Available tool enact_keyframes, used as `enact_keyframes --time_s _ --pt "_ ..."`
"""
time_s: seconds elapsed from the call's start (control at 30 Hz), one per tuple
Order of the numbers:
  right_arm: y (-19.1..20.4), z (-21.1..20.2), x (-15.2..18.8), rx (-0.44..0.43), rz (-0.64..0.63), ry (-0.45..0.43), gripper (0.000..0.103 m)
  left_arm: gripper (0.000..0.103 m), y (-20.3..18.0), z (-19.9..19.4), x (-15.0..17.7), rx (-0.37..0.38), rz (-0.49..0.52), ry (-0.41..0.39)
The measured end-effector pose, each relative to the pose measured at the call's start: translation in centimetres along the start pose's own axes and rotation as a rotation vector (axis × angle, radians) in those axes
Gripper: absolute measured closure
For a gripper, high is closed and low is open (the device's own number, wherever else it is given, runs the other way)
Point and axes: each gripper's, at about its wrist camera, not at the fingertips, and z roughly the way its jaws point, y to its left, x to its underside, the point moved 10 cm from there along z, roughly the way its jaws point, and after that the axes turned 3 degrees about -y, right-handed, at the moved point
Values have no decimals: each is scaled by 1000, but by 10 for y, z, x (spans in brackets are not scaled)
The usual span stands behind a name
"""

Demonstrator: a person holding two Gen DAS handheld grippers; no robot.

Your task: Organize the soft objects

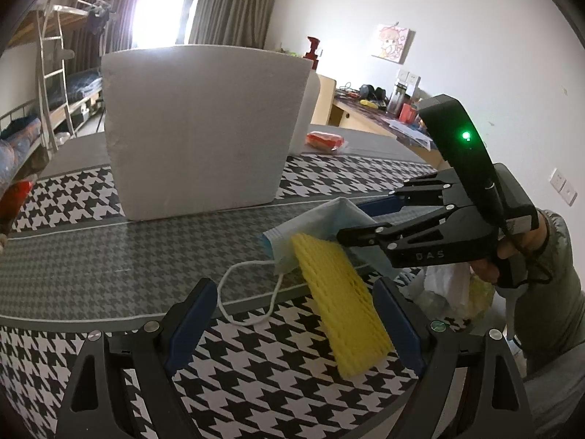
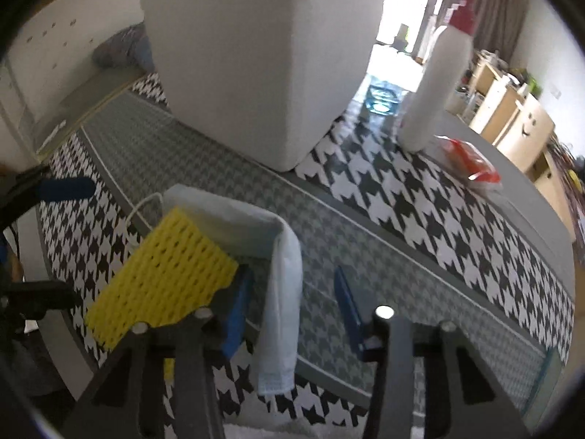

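Note:
A yellow foam net sleeve (image 1: pixel 342 303) (image 2: pixel 164 274) lies on the houndstooth table, partly over a light blue face mask (image 1: pixel 310 226) (image 2: pixel 281 278) with a white ear loop (image 1: pixel 248 292). My left gripper (image 1: pixel 296 325) is open just in front of the loop and the sleeve's near end. My right gripper (image 2: pixel 292 307) (image 1: pixel 369 219) is open, its jaws straddling the raised fold of the mask, its left finger against the yellow sleeve. A white foam box (image 1: pixel 204 128) (image 2: pixel 263 55) stands behind them.
A white spray bottle with a red trigger (image 2: pixel 438 73) stands right of the box. A red packet (image 1: pixel 325 141) (image 2: pixel 471 164) lies near it. The table edge (image 1: pixel 256 329) runs close to my left gripper. Desks with clutter stand at the far right.

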Motion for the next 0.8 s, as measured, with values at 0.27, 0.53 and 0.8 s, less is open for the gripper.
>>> enact_keyframes --time_s 0.27,0.53,0.8 --pt "-5 13 -8 38 6 11 94 15 -16 9 2 49 26 25" --pt "-24 -25 -22 77 143 -109 97 15 -37 18 0 71 42 46" --pt "-35 -82 -38 111 220 -266 97 16 -58 34 4 58 75 85"
